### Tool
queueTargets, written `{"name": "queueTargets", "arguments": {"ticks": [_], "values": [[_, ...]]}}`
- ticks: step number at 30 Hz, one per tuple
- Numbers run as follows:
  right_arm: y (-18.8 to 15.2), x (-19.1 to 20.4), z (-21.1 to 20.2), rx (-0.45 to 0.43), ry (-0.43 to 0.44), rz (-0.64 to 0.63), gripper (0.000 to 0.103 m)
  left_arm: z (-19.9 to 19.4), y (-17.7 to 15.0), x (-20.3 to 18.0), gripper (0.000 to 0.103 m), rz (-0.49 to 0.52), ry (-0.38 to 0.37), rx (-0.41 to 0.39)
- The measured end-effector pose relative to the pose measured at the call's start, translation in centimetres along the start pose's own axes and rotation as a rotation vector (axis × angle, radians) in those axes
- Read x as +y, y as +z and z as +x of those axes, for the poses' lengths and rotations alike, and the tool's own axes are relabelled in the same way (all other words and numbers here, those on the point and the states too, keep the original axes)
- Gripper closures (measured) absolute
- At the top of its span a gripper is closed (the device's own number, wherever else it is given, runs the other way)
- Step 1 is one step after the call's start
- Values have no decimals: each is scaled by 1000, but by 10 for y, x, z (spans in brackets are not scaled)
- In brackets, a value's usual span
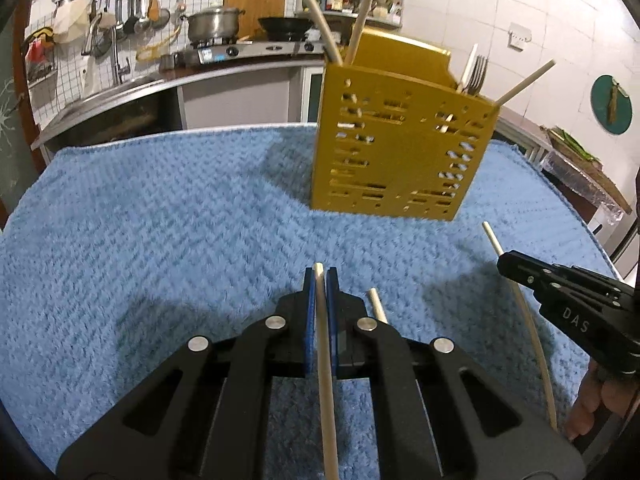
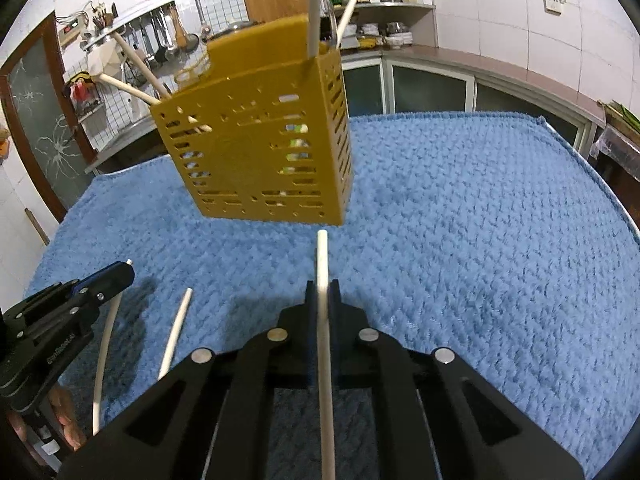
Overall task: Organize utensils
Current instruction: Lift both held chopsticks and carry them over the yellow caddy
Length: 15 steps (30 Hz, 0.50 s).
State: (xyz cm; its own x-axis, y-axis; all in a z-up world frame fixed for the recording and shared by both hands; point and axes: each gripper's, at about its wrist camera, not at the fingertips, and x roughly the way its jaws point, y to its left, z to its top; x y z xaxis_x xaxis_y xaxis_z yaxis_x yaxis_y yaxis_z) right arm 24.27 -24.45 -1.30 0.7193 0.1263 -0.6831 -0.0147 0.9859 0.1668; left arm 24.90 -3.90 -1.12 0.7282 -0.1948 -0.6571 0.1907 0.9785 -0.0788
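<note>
Kitchen backdrop: tiled walls, stove with pot (image 1: 215, 23) and wok (image 1: 285, 26), hanging ladles, shelf of bottles. Blue towel (image 1: 160, 216) covers the table. Yellow perforated caddy (image 1: 400, 148) stands upright on towel, toward the far side. Inside it: two chopsticks sticking up from the left compartment, a fork (image 1: 476, 74) and another chopstick leaning out at the right corner.

Left gripper (image 1: 320, 276) jaws pressed together, pinching chopstick (image 1: 325, 352) between blue pads; stick runs back along the fingers toward the camera, tip just past the pads. Right gripper (image 2: 323, 286) likewise clamped on second chopstick (image 2: 324, 320), tip poking well forward toward caddy base. Both grippers sit near each other over the near part of the towel, left one visible at the lower left of the right wrist view.

Loose chopstick (image 2: 176, 332) lies on towel between the two grippers. Person's fingers (image 1: 588, 412) show under the right gripper handle.
</note>
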Motion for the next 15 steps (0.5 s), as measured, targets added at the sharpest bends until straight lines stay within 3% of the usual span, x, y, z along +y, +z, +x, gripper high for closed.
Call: {"name": "queueTargets", "arguments": {"ticks": [6,15], "values": [[1,2,-24,-81,11,-13,97,-20,1,1,99,1,-8,-71],[3,-3,-33,-118,30,2,97,-36,2,-2,99,21,-24,-136]]}}
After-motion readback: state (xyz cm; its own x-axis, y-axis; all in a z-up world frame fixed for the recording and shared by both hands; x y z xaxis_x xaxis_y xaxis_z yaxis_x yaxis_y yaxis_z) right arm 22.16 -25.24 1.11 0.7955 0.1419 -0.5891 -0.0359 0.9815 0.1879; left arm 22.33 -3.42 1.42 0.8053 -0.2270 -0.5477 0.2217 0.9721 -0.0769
